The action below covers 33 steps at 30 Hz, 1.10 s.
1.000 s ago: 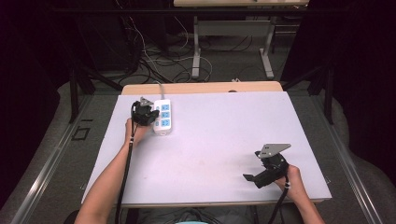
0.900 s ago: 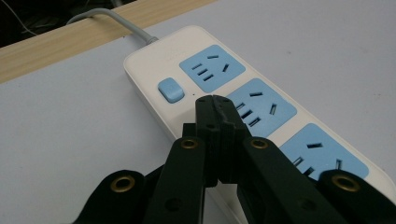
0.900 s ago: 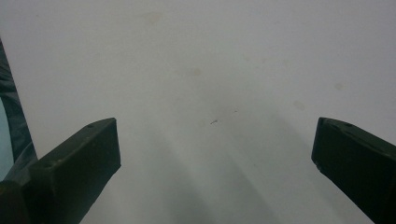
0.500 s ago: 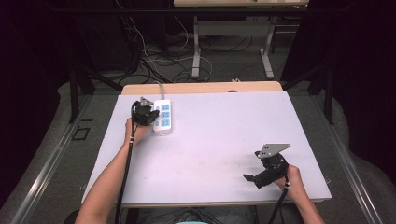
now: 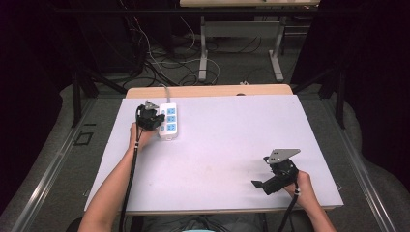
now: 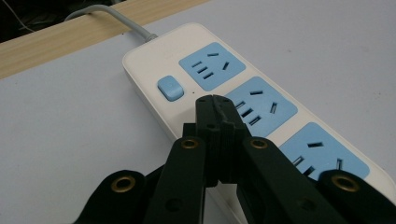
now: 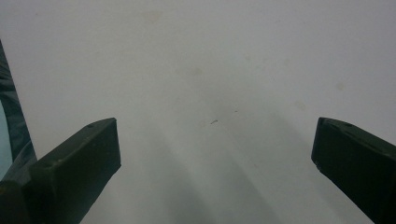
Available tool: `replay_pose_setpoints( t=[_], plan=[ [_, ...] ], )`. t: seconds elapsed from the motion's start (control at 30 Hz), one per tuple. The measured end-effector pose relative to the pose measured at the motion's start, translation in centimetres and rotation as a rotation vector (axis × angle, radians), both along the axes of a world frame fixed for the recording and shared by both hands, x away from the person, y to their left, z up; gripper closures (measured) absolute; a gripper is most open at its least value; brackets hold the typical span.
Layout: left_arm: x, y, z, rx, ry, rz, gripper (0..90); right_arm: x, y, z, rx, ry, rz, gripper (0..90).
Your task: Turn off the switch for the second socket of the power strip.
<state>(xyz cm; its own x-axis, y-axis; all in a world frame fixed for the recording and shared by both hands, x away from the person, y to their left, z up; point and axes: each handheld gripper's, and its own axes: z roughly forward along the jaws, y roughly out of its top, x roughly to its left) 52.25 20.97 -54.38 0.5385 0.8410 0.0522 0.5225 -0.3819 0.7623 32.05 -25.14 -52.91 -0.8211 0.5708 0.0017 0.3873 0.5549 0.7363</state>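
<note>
**Grippers at a white desk with a power strip**

Desk (image 5: 217, 145) with a pale top sits in the middle of the high view. A white power strip (image 5: 168, 121) lies flat on it at about 10 o'clock, near the far edge. It has three blue sockets in a row and a small blue switch (image 6: 170, 88) at the end where its grey cord (image 6: 100, 10) comes out. The cord goes off over the far edge of the desk.

The left hand-held gripper (image 6: 214, 99) is right at the power strip. Its two black jaws are pressed together with nothing between them. The tips sit over the white part of the strip, just beside the blue switch and next to the middle socket. I cannot tell if the tips touch the strip.

The right hand-held gripper (image 5: 259, 184) is at about 5 o'clock, near the front edge and well apart from the strip. Its jaws are wide apart and hold nothing. They point across the bare desk top.
</note>
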Motion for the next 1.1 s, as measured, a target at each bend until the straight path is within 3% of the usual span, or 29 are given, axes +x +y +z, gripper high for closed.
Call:
replay_pose_setpoints(
  t=[1.1],
  plan=[
    [0.01, 0.04, 0.04, 0.001, 0.004, -0.002, 90.0, 0.01, -0.04, 0.03, -0.004, 0.006, 0.006, 0.7]
  ],
)
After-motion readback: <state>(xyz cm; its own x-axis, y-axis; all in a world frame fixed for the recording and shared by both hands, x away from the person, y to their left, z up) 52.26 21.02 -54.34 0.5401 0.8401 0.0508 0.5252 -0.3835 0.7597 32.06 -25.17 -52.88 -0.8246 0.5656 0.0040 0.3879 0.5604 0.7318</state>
